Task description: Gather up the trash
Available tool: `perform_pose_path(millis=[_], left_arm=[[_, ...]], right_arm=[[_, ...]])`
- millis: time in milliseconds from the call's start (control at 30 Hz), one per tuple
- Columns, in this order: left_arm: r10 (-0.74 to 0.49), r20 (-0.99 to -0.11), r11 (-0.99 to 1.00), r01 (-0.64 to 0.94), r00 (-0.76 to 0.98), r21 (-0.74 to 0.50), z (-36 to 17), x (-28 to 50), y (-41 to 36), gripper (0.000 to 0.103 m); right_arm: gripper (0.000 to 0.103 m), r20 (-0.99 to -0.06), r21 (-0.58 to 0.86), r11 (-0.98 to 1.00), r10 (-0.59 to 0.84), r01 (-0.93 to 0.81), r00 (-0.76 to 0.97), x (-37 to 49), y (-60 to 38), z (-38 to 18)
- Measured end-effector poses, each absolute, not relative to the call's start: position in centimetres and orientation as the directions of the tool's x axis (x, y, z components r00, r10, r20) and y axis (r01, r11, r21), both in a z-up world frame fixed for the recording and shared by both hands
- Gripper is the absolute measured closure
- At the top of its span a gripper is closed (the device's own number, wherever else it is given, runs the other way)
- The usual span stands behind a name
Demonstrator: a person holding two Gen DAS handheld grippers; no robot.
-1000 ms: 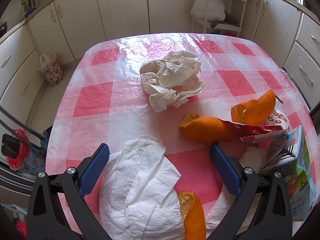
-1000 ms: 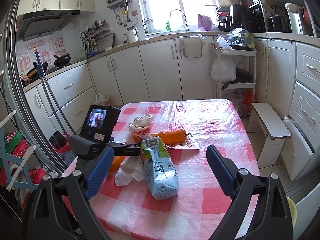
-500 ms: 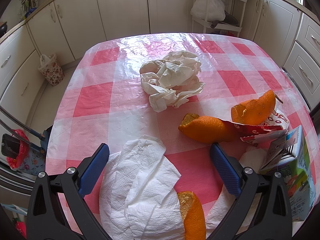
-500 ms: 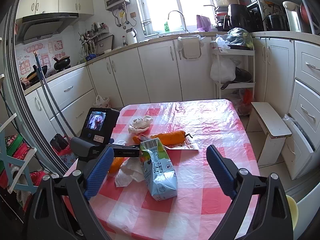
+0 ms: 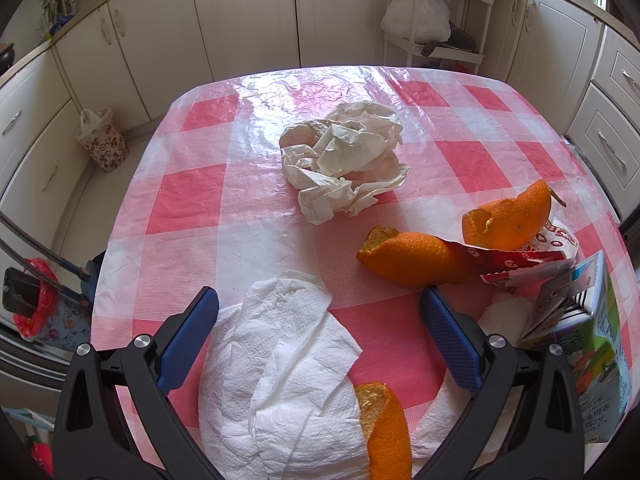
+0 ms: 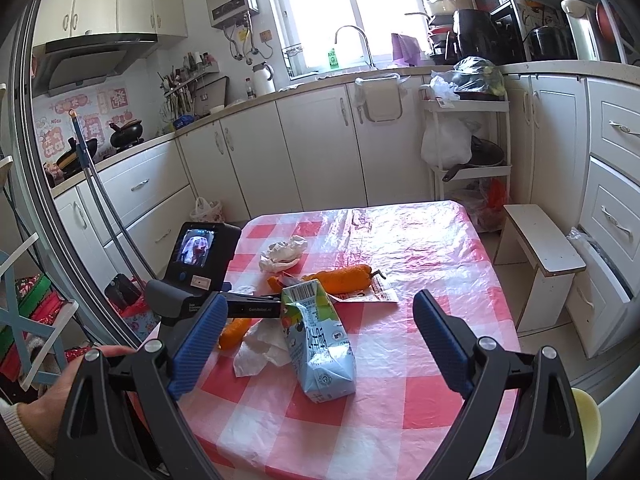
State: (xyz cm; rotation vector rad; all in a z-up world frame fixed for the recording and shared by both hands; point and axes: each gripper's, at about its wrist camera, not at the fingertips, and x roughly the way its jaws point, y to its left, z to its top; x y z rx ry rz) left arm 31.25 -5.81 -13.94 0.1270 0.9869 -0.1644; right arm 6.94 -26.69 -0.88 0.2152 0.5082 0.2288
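Left claw (image 5: 318, 312) wide open, empty; flat white paper towel (image 5: 280, 380) straddled between the blue pads. Should be lowered, towel pinched mid-fold. Right claw (image 6: 316, 332) agape, nothing held.

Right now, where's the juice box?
In the right wrist view the juice box lies on the table between the open right gripper's fingers, beside a white napkin, just before the orange peels.

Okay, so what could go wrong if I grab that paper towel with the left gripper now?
An orange peel lies against the paper towel; lifting the towel may roll the peel off the near table edge. The left gripper, jaws open, may also snag the slick plastic tablecloth, dragging the milk carton.
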Motion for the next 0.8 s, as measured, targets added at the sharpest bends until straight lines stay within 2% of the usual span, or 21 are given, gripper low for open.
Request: perform_pose_path(millis=[567, 733, 800], left_arm=[[-0.082, -0.838, 0.980, 0.196, 0.540, 0.031, -13.9, 31.2, -5.7, 0.006], [-0.103, -0.860, 0.967, 0.252, 0.500, 0.031, -13.7, 30.8, -5.6, 0.007], [-0.076, -0.861, 0.979, 0.202, 0.503, 0.032, -13.4, 30.2, -4.9, 0.007]], right_arm=[[0.012, -0.435, 0.293, 0.939, 0.299, -0.181, 0.849, 6.8, -27.7, -0.9], [0.012, -0.433, 0.299, 0.938, 0.299, -0.177, 0.851, 6.8, -28.1, -0.9], [0.012, -0.428, 0.305, 0.936, 0.300, -0.176, 0.852, 6.7, -28.4, -1.0]])
